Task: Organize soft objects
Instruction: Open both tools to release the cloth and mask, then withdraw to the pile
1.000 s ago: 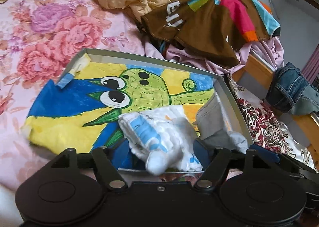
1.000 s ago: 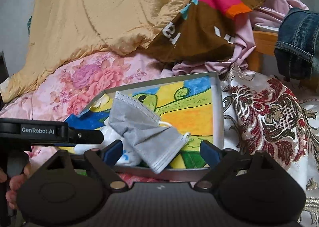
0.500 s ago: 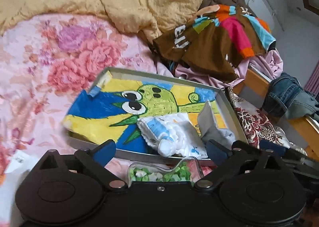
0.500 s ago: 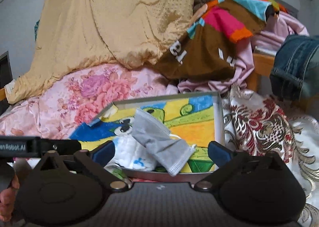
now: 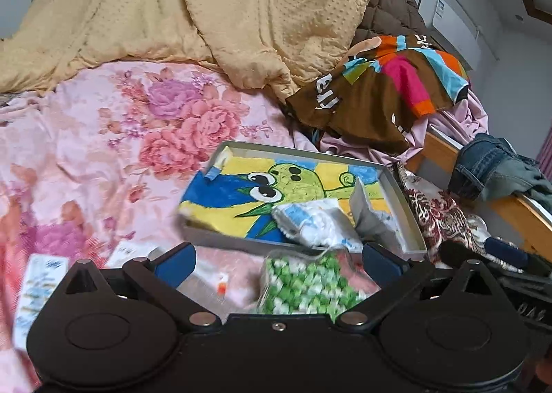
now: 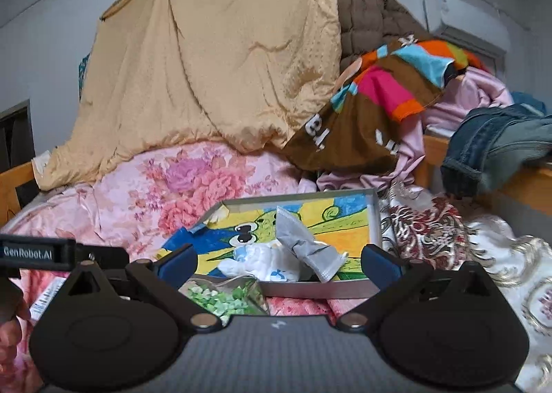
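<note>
- The grey tray on the floral bedspread held a white cloth and a grey face mask, touching.
- Both the left gripper and the right gripper had just been opening; each stood wide and empty, short of the tray.
- A clear bag of green pieces lay before the tray.
- Beyond it lay a yellow quilt.

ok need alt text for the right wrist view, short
A shallow grey tray lined with a bright cartoon drawing sits on a pink floral bedspread, holding a crumpled grey face mask and a white and blue cloth bundle. The open right tongs frame it, empty. A clear bag of green and white pieces lies in front.
</note>
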`<state>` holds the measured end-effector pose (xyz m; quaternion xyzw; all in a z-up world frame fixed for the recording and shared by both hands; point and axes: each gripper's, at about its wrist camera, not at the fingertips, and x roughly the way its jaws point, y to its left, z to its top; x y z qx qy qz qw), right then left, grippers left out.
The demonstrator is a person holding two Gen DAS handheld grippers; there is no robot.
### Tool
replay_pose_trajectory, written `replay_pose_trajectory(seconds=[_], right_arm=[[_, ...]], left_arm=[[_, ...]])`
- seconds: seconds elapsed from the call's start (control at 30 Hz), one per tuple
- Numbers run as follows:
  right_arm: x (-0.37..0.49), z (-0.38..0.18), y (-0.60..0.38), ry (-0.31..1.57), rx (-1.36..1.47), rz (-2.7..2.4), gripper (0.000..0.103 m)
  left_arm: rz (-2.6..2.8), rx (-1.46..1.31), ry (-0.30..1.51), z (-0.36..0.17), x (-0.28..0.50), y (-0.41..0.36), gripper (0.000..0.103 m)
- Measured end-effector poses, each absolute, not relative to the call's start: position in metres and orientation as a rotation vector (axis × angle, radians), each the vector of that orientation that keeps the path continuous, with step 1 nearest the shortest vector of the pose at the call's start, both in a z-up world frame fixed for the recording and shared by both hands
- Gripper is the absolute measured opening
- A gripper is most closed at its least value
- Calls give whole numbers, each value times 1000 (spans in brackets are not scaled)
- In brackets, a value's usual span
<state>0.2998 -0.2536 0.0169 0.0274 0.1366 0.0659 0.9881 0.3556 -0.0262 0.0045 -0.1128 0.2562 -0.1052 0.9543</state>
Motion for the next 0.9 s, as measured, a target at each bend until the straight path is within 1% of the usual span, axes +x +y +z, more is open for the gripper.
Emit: replay_pose_trajectory(seconds=[0.4, 0.83, 0.9], right_arm=[[212, 8, -239, 266, 63, 63, 103], [156, -2, -234, 336, 74, -3, 103], [147, -4, -232, 379, 84, -17, 103]], left_arm=[[-259, -184, 514, 1, 280, -9, 102], [-343, -117, 534, -21, 230, 7, 102], [-363, -108, 537, -24, 225, 7, 102]])
